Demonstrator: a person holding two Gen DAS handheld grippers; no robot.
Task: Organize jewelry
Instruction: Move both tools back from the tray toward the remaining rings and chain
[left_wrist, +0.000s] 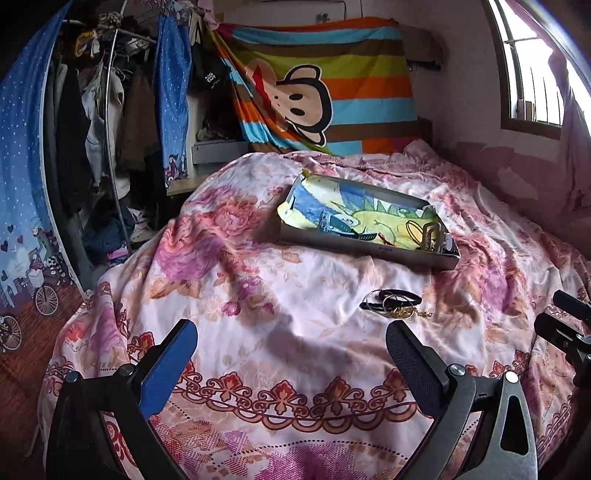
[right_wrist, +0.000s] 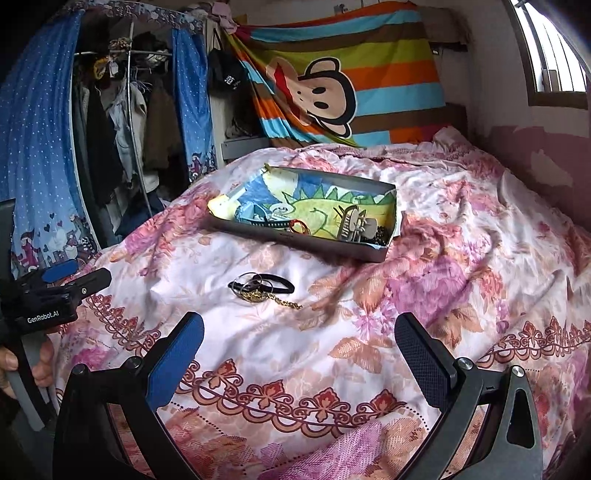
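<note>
Jewelry pile (right_wrist: 264, 288) tangled, tray (right_wrist: 295, 245) contents indistinct

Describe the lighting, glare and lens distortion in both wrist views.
Left wrist view: the barred window at upper right is blown out white; daylight falls on the floral pink bedspread, and the open clothes rack stays dim. Right wrist view: the same window glares less. Both views: fisheye bends the edges and darkens the corners, while the shallow grey box with the cartoon lining looks sharp.

Dim daylight from the window (left_wrist: 535, 74) (blown out), fisheye bending and darkening corners.
</note>
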